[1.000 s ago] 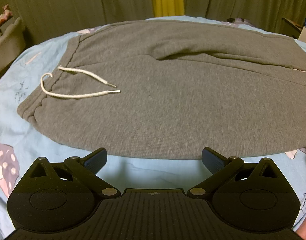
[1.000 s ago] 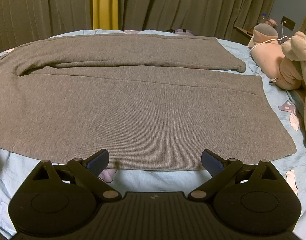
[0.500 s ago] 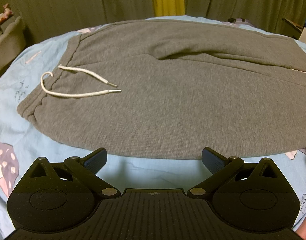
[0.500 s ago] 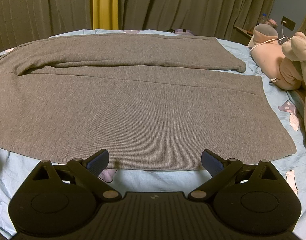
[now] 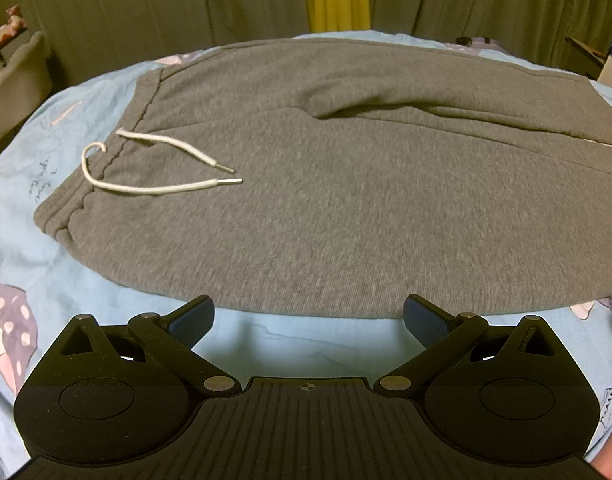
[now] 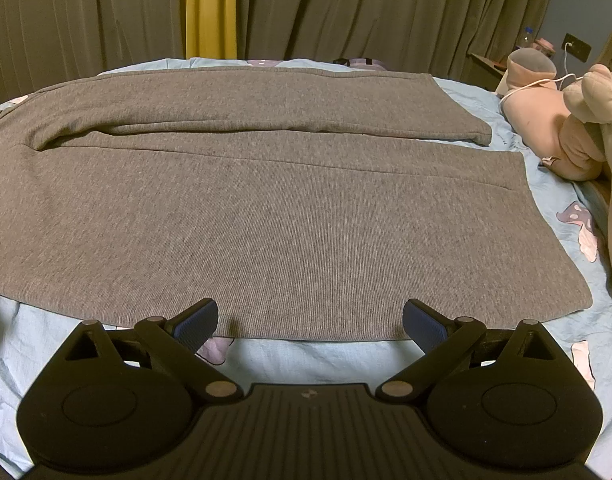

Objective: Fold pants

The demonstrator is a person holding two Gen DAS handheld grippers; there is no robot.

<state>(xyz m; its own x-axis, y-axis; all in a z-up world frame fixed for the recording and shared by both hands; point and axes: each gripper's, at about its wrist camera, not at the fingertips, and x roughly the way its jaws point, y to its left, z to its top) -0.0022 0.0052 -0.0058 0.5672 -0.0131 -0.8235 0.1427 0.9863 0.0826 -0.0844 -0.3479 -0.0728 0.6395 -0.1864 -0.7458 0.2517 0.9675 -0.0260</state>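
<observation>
Hovering spread and empty, the left hand-held gripper (image 5: 308, 318) and right hand-held gripper (image 6: 310, 320) face the near edge of the pants (image 5: 346, 200), flat on the bed (image 5: 21, 240). Risk: pinching only 1 layer, or snagging the drawstring (image 5: 153, 188), skews the fold.

Barely a shift here: ahead of the left gripper (image 5: 308, 322), the pants (image 5: 346, 208) have slid a touch farther off, their near hem easing away from the spread fingertips. On the right, no visible change.
</observation>
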